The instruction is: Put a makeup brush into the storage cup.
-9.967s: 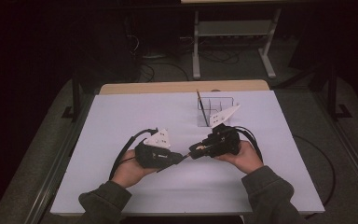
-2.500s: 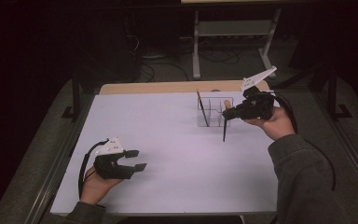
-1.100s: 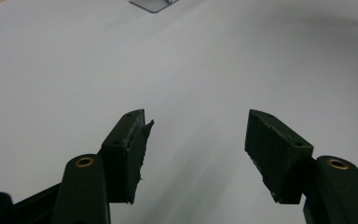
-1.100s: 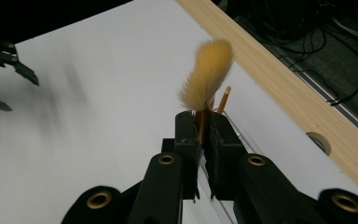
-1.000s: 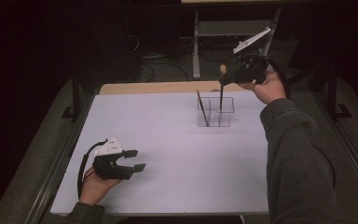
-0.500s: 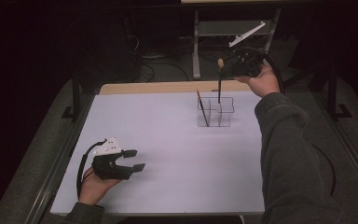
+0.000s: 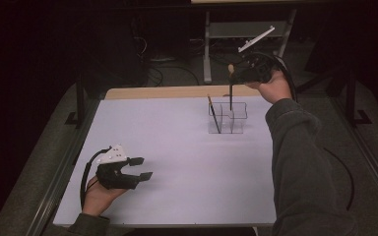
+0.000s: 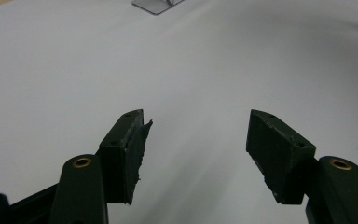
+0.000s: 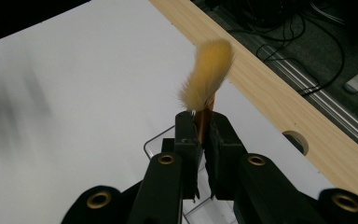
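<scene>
Jaws: the right pair pinched on a brush, the left pair spread wide with nothing between them.

The right gripper [image 7: 237, 74] hangs over the far right part of the desk [image 7: 177, 147] and clamps the brush [image 9: 207, 77] just below its yellow bristle tuft — the tuft points up, and in the high view the dark handle drops straight down into the clear holder [image 7: 227, 118]. That holder stands near the desk's far edge, right of the middle, and a second brush [image 7: 213, 114] leans in its left compartment. The left gripper [image 7: 139, 167] rests low by the near left corner, well apart from the holder — its pads [image 8: 129, 154] stand over bare desk.
</scene>
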`<state>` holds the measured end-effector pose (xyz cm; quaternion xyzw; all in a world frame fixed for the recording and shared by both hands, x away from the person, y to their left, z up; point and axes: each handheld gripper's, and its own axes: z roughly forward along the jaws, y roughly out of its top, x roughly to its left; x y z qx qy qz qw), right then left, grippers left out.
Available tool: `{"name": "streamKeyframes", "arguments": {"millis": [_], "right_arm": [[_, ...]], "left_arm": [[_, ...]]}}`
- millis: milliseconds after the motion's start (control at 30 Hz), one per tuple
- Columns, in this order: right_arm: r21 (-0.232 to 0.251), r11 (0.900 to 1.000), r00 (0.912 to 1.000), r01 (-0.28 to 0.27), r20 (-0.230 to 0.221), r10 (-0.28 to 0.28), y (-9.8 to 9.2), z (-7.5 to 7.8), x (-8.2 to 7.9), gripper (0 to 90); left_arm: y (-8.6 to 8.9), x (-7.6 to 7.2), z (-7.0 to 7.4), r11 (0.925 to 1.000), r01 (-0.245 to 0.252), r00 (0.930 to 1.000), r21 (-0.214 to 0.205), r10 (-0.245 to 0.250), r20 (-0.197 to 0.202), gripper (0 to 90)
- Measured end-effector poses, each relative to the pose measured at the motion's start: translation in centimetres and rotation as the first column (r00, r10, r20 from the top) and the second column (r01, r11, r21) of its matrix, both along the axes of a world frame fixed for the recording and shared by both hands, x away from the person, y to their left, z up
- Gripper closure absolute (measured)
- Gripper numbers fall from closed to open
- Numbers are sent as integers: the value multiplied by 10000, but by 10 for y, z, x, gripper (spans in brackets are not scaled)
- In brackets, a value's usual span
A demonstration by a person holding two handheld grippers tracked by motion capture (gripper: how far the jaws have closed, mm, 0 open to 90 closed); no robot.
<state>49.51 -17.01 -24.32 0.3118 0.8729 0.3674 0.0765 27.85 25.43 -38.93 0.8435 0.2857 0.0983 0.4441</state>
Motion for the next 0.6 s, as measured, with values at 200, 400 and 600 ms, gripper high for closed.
{"name": "streamKeyframes", "arguments": {"millis": [200,400,600], "right_arm": [[46,10000,10000,65,-33,-65,1,-3,2,829],[87,9998,9998,181,-64,-181,1,-8,4,829],[102,9995,9995,311,-115,-310,0,-13,4,829]], "left_arm": [[2,0,1,10000,-7,10000,4,7,56,364],[2,0,0,9999,-92,9999,-125,93,54,363],[4,0,0,9999,-96,9999,-112,97,50,363]]}}
